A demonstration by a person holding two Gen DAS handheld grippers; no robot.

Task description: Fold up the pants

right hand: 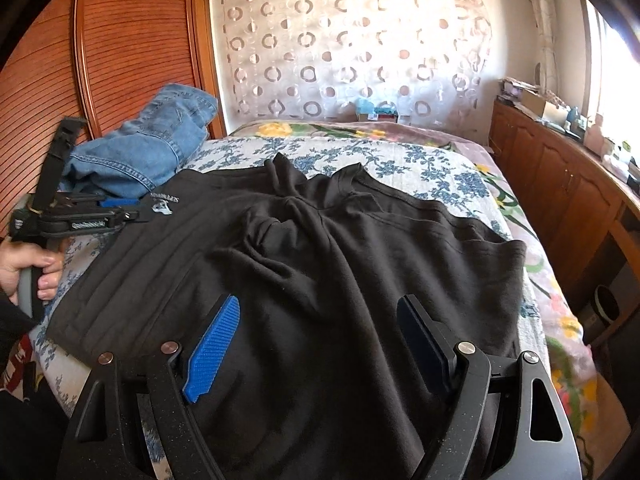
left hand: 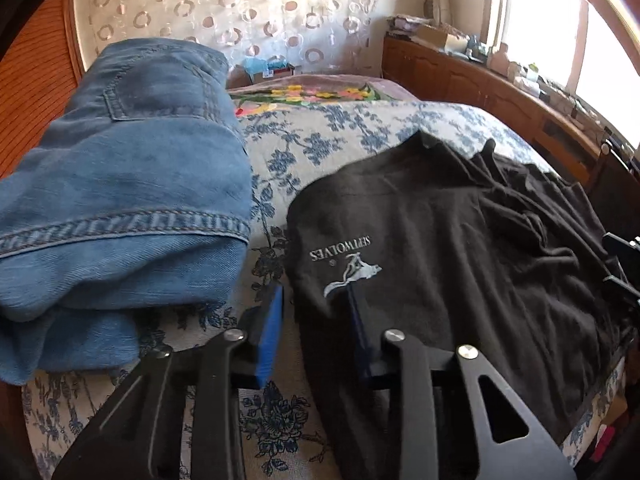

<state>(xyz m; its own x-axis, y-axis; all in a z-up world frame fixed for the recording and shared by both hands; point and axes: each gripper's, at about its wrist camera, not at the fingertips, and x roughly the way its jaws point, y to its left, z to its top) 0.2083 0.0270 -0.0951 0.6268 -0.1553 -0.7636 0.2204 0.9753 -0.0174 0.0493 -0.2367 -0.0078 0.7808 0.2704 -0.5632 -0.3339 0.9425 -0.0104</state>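
Black pants (left hand: 440, 240) with a white wolf logo lie spread and rumpled on the bed. My left gripper (left hand: 316, 322) is at their left edge by the logo. One blue pad (left hand: 270, 332) rests on the bedsheet and the other finger lies on the black cloth, so the edge sits between jaws that stand a little apart. In the right wrist view, the left gripper (right hand: 136, 210) shows at the pants' (right hand: 340, 260) far-left corner, with a hand (right hand: 36, 272) on its grip. My right gripper (right hand: 320, 344) stands wide open over the near part of the pants, nothing pinched.
Folded blue jeans (left hand: 120, 184) lie on the bed left of the black pants. The bed has a blue-flowered sheet (right hand: 420, 164) and a floral blanket (right hand: 560, 320). A wooden wardrobe (right hand: 120, 60) stands at the left, and low cabinets (right hand: 560, 184) with clutter run under the window at the right.
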